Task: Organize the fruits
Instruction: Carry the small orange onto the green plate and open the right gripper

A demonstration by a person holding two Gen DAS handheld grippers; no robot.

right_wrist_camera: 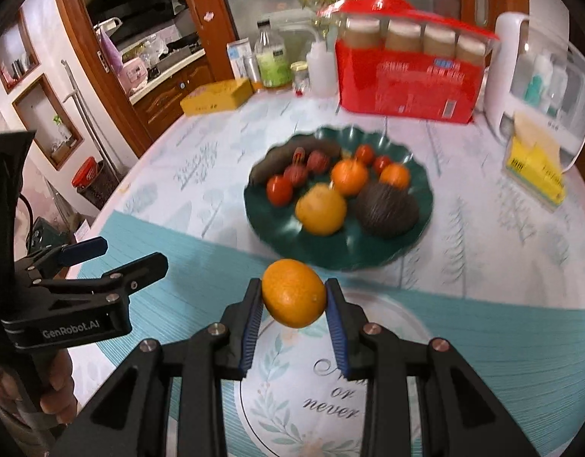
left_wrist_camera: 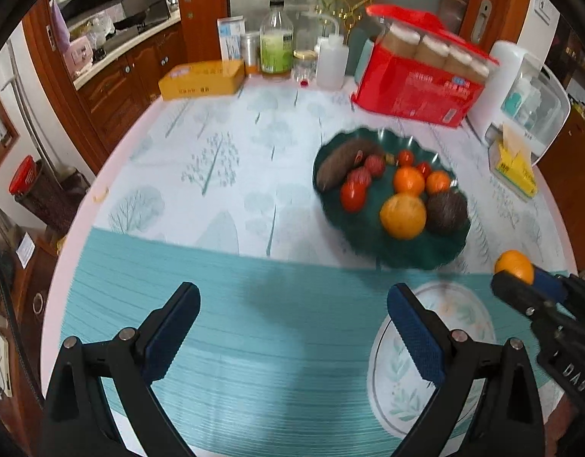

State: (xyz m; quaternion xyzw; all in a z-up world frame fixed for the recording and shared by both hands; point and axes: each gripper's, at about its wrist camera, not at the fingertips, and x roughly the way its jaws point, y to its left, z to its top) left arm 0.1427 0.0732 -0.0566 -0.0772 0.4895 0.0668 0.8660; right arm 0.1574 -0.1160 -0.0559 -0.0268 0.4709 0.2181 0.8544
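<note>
My right gripper (right_wrist_camera: 294,297) is shut on a small orange (right_wrist_camera: 293,292), held in the air above a white plate (right_wrist_camera: 292,411) with leaf print and script. Seen from the left wrist, that orange (left_wrist_camera: 515,264) sits at the far right in the right gripper (left_wrist_camera: 520,280). My left gripper (left_wrist_camera: 292,323) is open and empty above the teal placemat (left_wrist_camera: 235,304); it also shows at the left edge as the left gripper (right_wrist_camera: 117,253). Beyond lies a dark green scalloped dish (right_wrist_camera: 414,224) with oranges, tomatoes, an avocado (right_wrist_camera: 385,209) and a brown sweet potato (right_wrist_camera: 292,152).
At the table's back stand a red box of jars (right_wrist_camera: 406,87), a yellow box (right_wrist_camera: 216,101), bottles (right_wrist_camera: 269,61) and a white appliance (right_wrist_camera: 539,87). A yellow tissue pack (right_wrist_camera: 536,169) lies at the right. A hand (right_wrist_camera: 60,392) grips the left tool's handle.
</note>
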